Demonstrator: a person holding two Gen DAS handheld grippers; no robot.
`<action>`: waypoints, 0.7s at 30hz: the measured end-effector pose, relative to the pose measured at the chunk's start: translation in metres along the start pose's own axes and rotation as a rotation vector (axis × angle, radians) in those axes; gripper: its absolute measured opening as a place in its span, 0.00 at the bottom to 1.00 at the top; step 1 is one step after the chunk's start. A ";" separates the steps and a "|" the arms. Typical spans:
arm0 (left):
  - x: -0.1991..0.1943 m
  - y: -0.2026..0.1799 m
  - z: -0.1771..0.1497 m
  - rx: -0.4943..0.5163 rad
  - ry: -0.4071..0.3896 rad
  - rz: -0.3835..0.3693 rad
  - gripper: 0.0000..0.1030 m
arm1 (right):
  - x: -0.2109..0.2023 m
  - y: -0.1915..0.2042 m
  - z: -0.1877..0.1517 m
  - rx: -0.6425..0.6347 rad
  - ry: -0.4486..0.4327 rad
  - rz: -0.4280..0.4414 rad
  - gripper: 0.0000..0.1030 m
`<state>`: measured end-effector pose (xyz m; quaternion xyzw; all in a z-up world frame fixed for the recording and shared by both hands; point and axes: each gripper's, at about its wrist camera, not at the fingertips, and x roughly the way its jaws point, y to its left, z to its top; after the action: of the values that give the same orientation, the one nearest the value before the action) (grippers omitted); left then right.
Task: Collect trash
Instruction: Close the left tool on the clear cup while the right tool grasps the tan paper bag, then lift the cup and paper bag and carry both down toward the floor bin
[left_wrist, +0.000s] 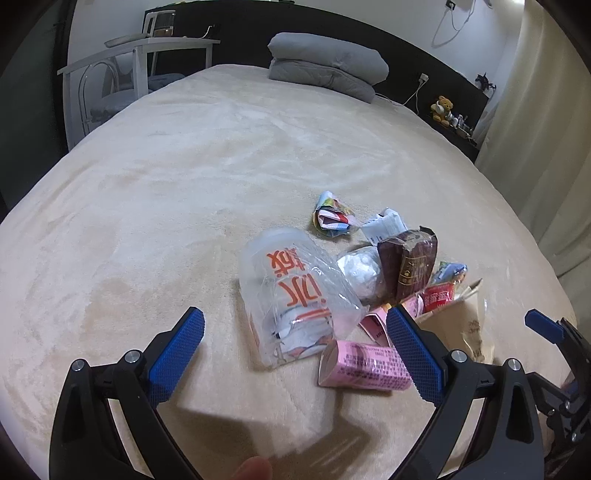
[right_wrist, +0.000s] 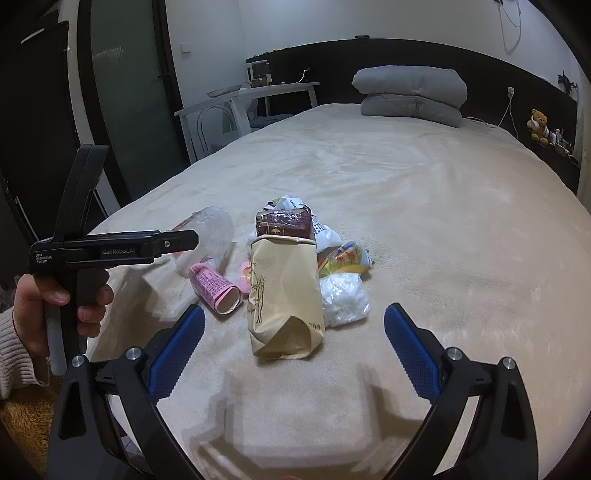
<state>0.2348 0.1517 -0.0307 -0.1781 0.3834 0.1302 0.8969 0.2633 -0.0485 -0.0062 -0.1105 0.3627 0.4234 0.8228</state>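
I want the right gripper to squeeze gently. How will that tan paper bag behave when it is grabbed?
The tan paper bag looks creased and dented near its lower end, so it will probably crumple rather than resist. It seems light for its size. It rests against the dark red packet, which might shift when the bag lifts.

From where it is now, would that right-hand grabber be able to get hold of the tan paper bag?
Probably yes. The right gripper is open, the tan paper bag lies right ahead on the bed, its near end between the fingers, and nothing lies in between.
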 end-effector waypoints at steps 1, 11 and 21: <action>0.004 -0.001 0.002 -0.001 0.010 -0.006 0.94 | 0.004 0.000 0.002 -0.008 0.003 0.006 0.91; 0.026 0.003 0.014 -0.044 0.026 -0.030 0.89 | 0.044 0.001 0.024 -0.056 0.027 0.034 0.73; 0.031 0.005 0.012 -0.028 0.053 -0.029 0.72 | 0.063 0.004 0.023 -0.085 0.054 0.033 0.50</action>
<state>0.2617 0.1646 -0.0469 -0.1998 0.4026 0.1177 0.8855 0.2959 0.0038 -0.0323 -0.1509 0.3680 0.4488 0.8003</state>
